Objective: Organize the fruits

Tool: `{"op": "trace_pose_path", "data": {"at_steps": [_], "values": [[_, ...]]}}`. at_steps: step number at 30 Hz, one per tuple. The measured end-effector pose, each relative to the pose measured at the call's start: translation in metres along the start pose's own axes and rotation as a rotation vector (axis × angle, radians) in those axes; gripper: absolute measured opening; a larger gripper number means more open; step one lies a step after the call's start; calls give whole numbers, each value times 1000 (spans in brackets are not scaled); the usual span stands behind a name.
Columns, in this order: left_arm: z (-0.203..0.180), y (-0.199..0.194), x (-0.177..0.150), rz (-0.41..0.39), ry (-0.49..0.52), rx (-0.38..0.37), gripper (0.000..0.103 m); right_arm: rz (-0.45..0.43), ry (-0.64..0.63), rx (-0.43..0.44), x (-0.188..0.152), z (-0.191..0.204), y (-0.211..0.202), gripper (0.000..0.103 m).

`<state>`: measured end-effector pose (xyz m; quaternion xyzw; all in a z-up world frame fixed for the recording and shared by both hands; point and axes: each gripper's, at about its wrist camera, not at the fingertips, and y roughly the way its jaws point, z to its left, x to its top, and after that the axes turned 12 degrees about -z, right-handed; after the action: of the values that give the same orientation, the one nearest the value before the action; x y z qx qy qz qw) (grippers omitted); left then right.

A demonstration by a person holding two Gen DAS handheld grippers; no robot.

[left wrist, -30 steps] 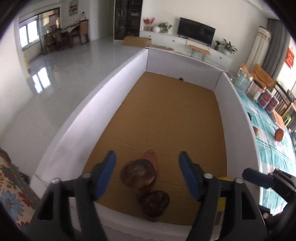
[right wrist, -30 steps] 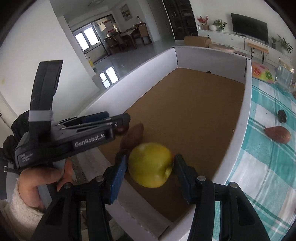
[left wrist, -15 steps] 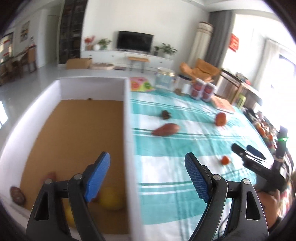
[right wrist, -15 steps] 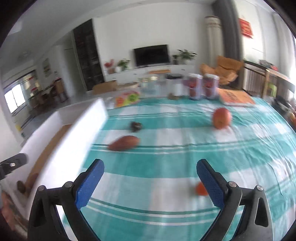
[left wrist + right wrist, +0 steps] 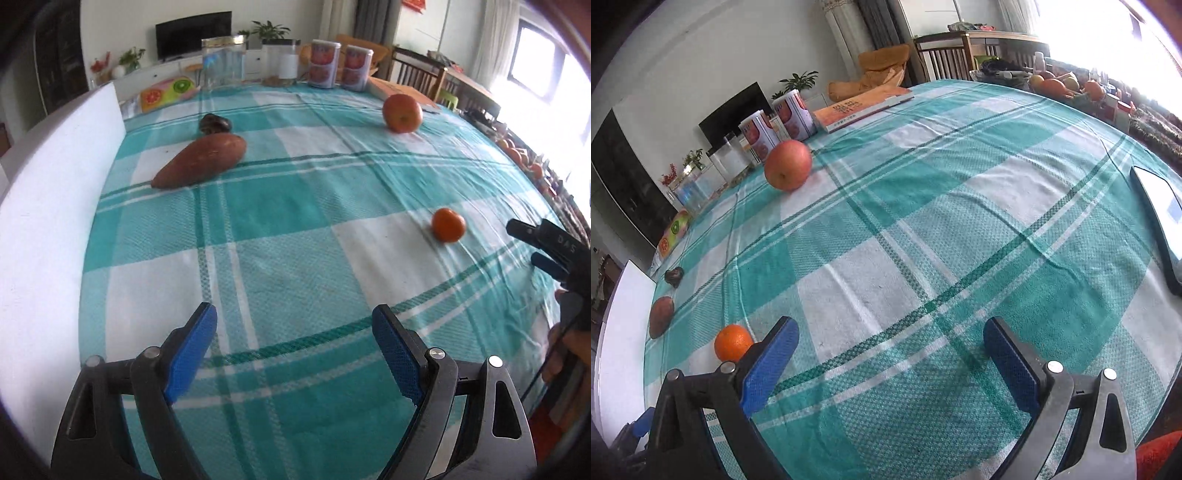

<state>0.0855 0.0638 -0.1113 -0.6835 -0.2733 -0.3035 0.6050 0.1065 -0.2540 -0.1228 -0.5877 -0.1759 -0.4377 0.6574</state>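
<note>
Both grippers — left gripper point(image 5: 294, 345) and right gripper point(image 5: 891, 360) — stand wide and empty. The round tangerine point(image 5: 448, 225) may roll away on the loose tablecloth point(image 5: 295, 229) if a pad nudges it — then the grasp misses.

Table under teal checked cloth point(image 5: 295, 229): sweet potato point(image 5: 201, 159), apple point(image 5: 402, 112), small orange point(image 5: 448, 224), dark lump point(image 5: 214, 123), book point(image 5: 860, 107), tins point(image 5: 324, 63).
</note>
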Motion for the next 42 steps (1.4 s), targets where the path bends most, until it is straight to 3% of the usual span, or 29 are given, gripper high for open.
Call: {"op": "trace_pose_path", "data": {"at_steps": [7,18,42], "values": [[16,28,7,-22,-19,69,88,7,-37,-20,-5,7,2,100],[10,32,6,-14,26,77,93,10,-72,-44,-9,14,4,103],[10,31,6,-14,26,77,93,24,-123,-81,-12,22,7,103]]}}
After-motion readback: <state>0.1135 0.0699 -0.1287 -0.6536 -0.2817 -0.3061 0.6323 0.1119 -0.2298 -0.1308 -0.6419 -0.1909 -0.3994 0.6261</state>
